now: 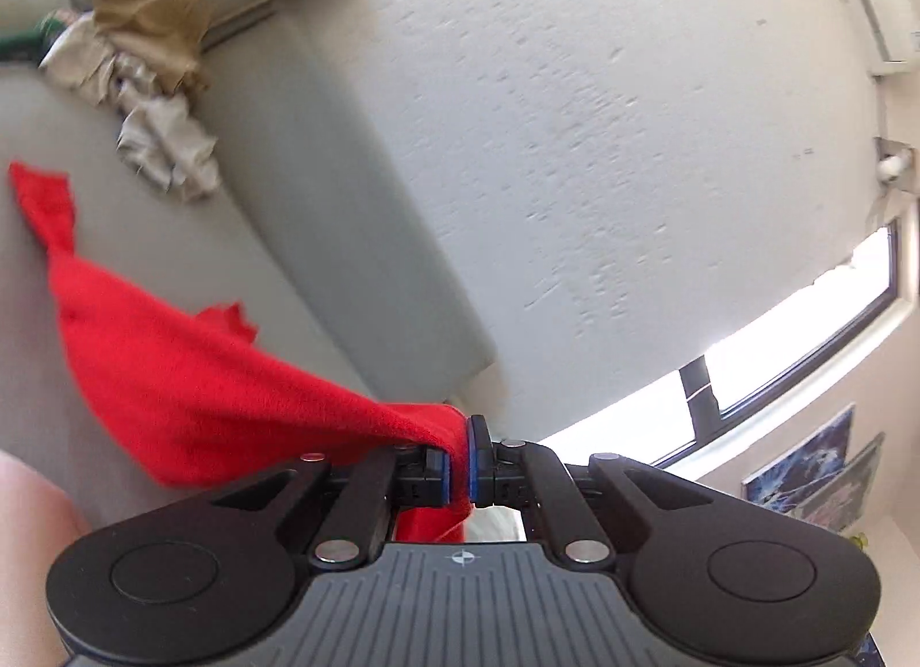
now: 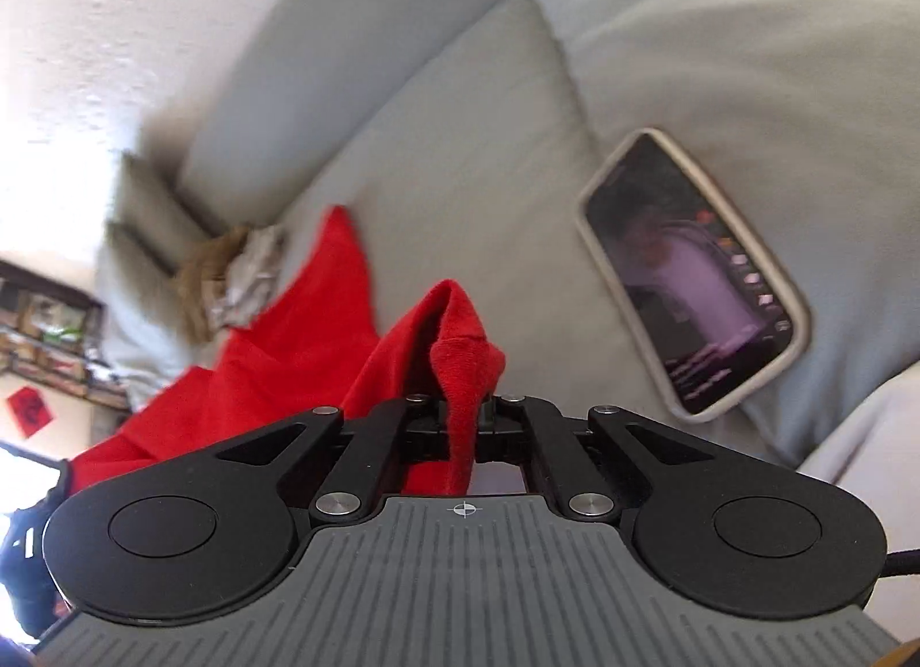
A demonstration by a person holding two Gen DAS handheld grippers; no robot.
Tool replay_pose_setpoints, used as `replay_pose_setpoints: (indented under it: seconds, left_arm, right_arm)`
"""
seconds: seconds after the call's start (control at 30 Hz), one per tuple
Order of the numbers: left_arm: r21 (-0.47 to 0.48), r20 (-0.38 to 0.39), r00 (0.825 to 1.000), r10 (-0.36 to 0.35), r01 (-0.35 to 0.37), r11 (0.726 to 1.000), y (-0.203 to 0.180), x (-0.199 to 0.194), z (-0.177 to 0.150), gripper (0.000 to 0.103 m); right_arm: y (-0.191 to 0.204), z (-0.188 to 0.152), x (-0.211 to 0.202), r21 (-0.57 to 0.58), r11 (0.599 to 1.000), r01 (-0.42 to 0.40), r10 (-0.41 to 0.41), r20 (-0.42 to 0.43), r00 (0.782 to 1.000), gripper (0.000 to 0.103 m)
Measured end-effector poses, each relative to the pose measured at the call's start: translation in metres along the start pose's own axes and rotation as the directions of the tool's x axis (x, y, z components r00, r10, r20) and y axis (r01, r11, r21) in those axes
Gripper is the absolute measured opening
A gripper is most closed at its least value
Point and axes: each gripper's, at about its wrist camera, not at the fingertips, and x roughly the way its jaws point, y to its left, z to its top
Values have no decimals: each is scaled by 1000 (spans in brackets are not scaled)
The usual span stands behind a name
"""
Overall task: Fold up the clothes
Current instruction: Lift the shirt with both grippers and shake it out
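Both grippers, left [image 1: 458, 457] and right [image 2: 463, 425], have jaws pinched tight on the red cloth [image 1: 172, 368], lifted over the sofa [image 2: 460, 149]. Looks soft, light, floppy; corners seem best to grab.

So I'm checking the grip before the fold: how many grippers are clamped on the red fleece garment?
2. The left gripper pinches one edge of the red fleece garment; the right gripper pinches another bunched part over the grey sofa.
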Motion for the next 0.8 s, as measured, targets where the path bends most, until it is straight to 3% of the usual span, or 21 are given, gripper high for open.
replay_pose_setpoints:
  seconds: [0.03, 0.1, 0.17, 0.2, 0.27, 0.3, 0.33, 0.43, 0.47, 0.63, 0.7, 0.8]
  left_arm:
    - [27, 46, 997, -54, 53, 998, -12, -11, 3, 3]
    - [87, 128, 982, -140, 130, 988, -33, -27, 11, 3]
    - [144, 164, 977, -134, 110, 983, -45, -30, 18, 4]
    - [146, 148, 985, -91, 69, 987, -43, -24, 17, 4]
    - [134, 115, 993, -24, 9, 991, -35, -14, 16, 3]
    - [141, 117, 993, -15, -1, 990, -34, -15, 16, 3]
    - [147, 118, 993, -6, -12, 989, -32, -16, 17, 3]
    - [165, 124, 992, 22, -42, 985, -29, -20, 19, 3]
    - [171, 125, 992, 31, -52, 984, -27, -21, 19, 3]
    - [208, 149, 986, 70, -100, 973, -26, -25, 28, 3]
    - [225, 193, 980, 52, -96, 970, -40, -21, 56, 3]
    - [250, 229, 973, -10, -48, 967, -75, 2, 101, 3]
  right_arm:
    - [13, 0, -17, -9, 996, -85, 85, 60, 995, 1]
    - [38, -1, -50, -43, 968, -249, 253, 175, 952, 1]
    - [61, -1, -81, -82, 918, -388, 395, 279, 875, 1]
    - [63, -1, -83, -55, 917, -395, 392, 304, 868, 1]
    - [61, -2, -63, 27, 947, -320, 306, 234, 923, 1]
    - [56, -8, -45, 66, 962, -267, 254, 151, 955, 1]
    - [50, -19, -32, 91, 968, -234, 227, 83, 970, 1]
    - [31, -50, 6, 152, 979, -136, 153, -109, 982, 1]
    - [27, -56, 7, 163, 976, -147, 165, -103, 981, 1]
    - [34, -45, -5, 163, 943, -290, 294, -1, 956, 1]
    - [45, -23, -20, 167, 908, -384, 375, 84, 923, 2]
    - [87, 30, -51, 85, 856, -510, 477, 250, 843, 2]
